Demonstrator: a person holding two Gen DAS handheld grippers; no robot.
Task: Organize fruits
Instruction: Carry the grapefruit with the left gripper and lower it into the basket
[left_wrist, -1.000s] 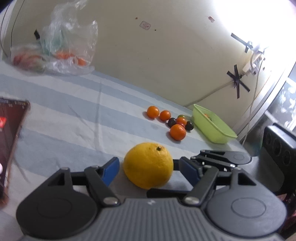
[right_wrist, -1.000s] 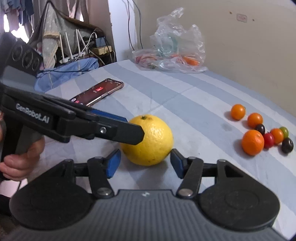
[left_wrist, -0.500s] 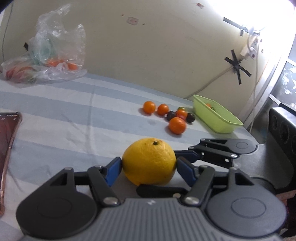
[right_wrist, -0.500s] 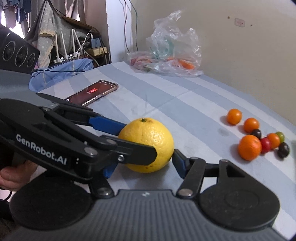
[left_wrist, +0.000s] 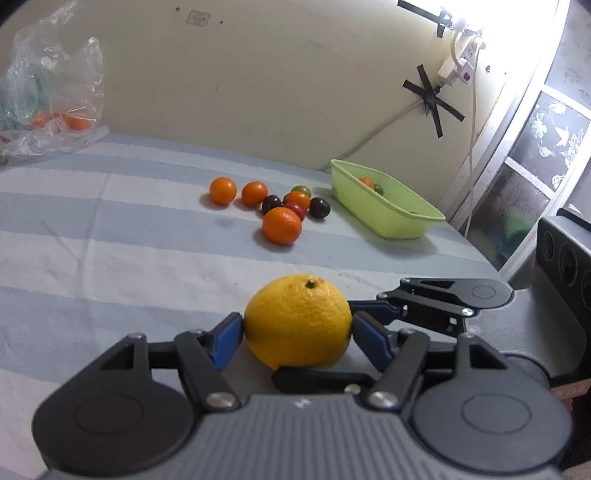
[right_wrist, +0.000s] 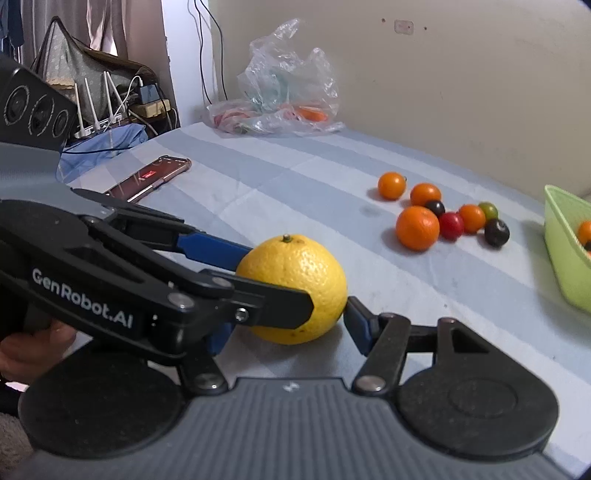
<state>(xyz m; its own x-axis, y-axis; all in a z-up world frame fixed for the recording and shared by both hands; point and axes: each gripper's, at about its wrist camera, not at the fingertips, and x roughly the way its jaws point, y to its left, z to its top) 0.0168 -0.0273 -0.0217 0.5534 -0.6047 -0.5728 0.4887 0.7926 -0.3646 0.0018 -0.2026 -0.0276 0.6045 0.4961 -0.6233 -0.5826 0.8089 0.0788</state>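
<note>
A big yellow citrus fruit (left_wrist: 298, 321) rests on the striped cloth. My left gripper (left_wrist: 298, 334) is shut on it, both blue pads touching its sides. My right gripper (right_wrist: 286, 326) straddles the same yellow fruit (right_wrist: 295, 286) from another side; its right pad touches the fruit, its left pad is hidden behind the left gripper's arm. Beyond lie an orange (left_wrist: 282, 225) and several small orange, red and dark fruits (left_wrist: 295, 199). A green basket (left_wrist: 384, 210) with a few small fruits stands to the right.
A clear plastic bag (right_wrist: 284, 99) with produce lies at the far edge by the wall. A phone (right_wrist: 147, 179) lies on the cloth at the left. The table edge drops off on the right beside the basket, with cables on the wall.
My left gripper has closed its pads onto the yellow fruit. The left gripper's arm has slid further across in front of the right gripper's left finger. Both views have swung toward the basket.
</note>
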